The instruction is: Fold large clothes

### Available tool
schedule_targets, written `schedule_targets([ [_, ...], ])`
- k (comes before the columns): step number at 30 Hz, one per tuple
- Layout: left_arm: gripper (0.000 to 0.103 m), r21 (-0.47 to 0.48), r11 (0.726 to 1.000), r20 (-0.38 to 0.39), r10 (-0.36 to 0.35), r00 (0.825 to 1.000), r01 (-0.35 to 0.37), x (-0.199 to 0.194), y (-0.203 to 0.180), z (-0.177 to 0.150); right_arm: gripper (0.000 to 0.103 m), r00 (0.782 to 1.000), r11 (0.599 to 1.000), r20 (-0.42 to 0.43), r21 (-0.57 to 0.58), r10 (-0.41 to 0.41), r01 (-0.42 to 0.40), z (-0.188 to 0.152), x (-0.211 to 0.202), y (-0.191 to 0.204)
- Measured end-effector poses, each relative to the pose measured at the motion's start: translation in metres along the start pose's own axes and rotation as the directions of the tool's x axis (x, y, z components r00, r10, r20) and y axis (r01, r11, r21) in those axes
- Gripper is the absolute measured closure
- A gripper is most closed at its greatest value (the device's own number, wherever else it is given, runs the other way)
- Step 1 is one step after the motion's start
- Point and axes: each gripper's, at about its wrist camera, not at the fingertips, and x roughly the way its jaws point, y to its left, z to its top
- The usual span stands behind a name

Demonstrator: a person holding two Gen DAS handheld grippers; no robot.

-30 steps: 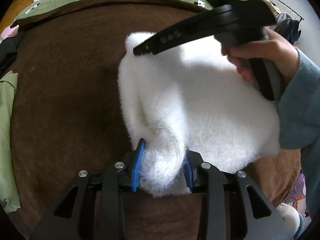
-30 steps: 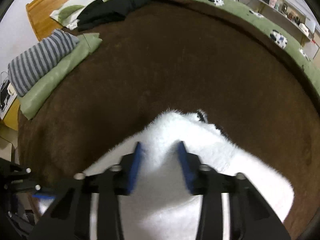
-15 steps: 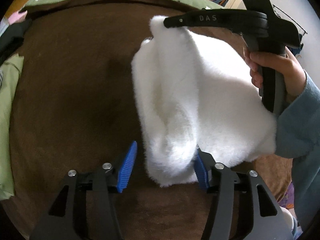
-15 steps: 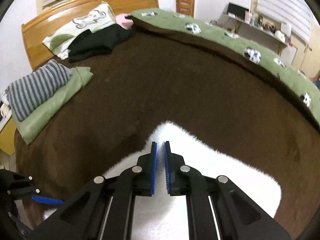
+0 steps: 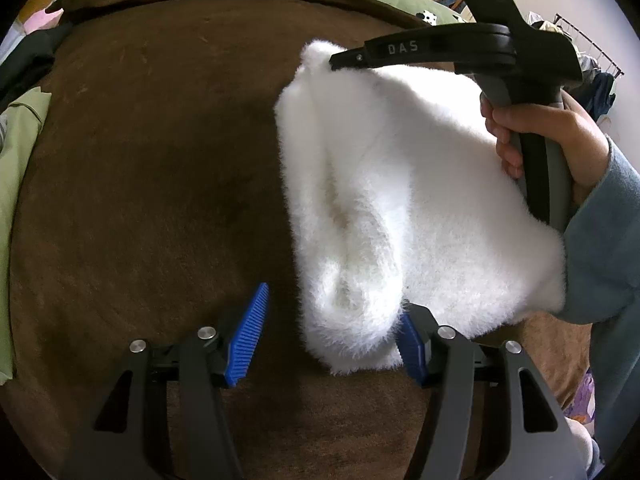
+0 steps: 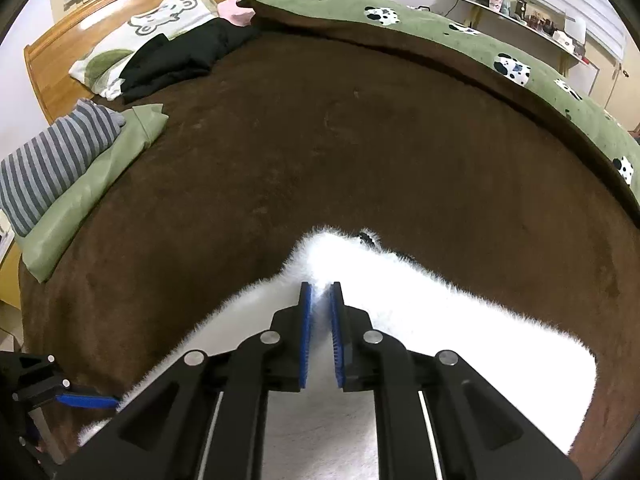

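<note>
"DAS" is read on the right tongs (image 5: 334,65), clamped on the white fleece garment (image 5: 420,200); the left tongs (image 5: 332,344) are opening around its fold, on a brown bed (image 6: 320,140)

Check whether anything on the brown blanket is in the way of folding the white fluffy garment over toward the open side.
Nothing visible blocks it. The brown blanket beside the white fluffy garment lies bare; the striped and green clothes sit apart near the bed's edge. The right gripper pinches the garment's far corner, while the left gripper is opening around the near end.
</note>
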Motion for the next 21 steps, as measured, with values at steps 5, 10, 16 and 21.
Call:
schedule_targets([
  [5, 0.016, 0.002, 0.998, 0.012, 0.065, 0.998, -0.065, -0.003, 0.001, 0.002, 0.046, 1.0, 0.999, 0.013, 0.035, 0.0, 0.0, 0.0, -0.008, -0.007],
  [10, 0.011, -0.031, 0.998, 0.045, 0.051, 0.998, -0.05, -0.025, 0.007, 0.007, 0.018, 0.993, 0.998, 0.111, 0.054, -0.036, 0.03, -0.008, -0.058, -0.017],
  [16, 0.008, 0.015, 0.999, 0.105, 0.05, 0.993, -0.052, -0.049, 0.004, 0.029, 0.011, 0.983, 0.979, 0.181, 0.202, -0.021, -0.017, -0.051, -0.124, -0.05],
  [21, 0.007, 0.044, 0.999, 0.102, -0.012, 0.995, 0.008, -0.04, -0.004, 0.058, 0.009, 0.987, 0.94, 0.16, 0.338, -0.006, -0.049, -0.109, -0.142, -0.078],
])
